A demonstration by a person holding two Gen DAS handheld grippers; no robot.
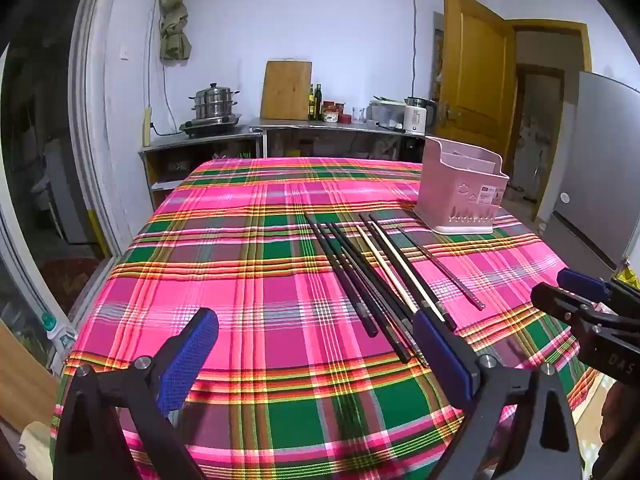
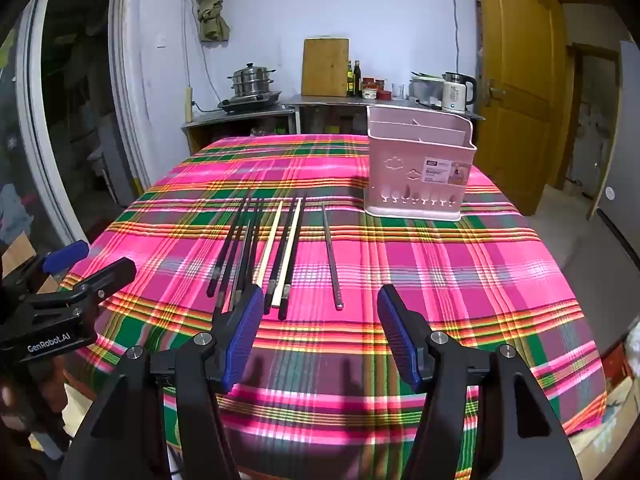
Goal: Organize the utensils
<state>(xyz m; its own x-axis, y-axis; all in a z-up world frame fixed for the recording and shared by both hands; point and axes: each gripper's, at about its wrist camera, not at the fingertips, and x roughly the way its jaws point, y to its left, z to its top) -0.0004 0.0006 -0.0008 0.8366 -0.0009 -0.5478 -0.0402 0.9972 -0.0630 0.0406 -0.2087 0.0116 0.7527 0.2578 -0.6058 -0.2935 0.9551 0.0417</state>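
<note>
On the bench, bunched chopsticks (image 2: pixel 256 248) could be scattered if crowded by the released, empty tools (image 2: pixel 320 336).

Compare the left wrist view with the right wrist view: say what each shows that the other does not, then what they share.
Only the left wrist view shows the grey refrigerator front at far right.

Only the right wrist view shows the GenRobot.AI lettering on the other gripper's body, and the printed label head-on.

Both show the open left gripper and open right gripper, the chopsticks lying on the plaid tablecloth, the pink utensil basket, and the wooden cutting board.
</note>
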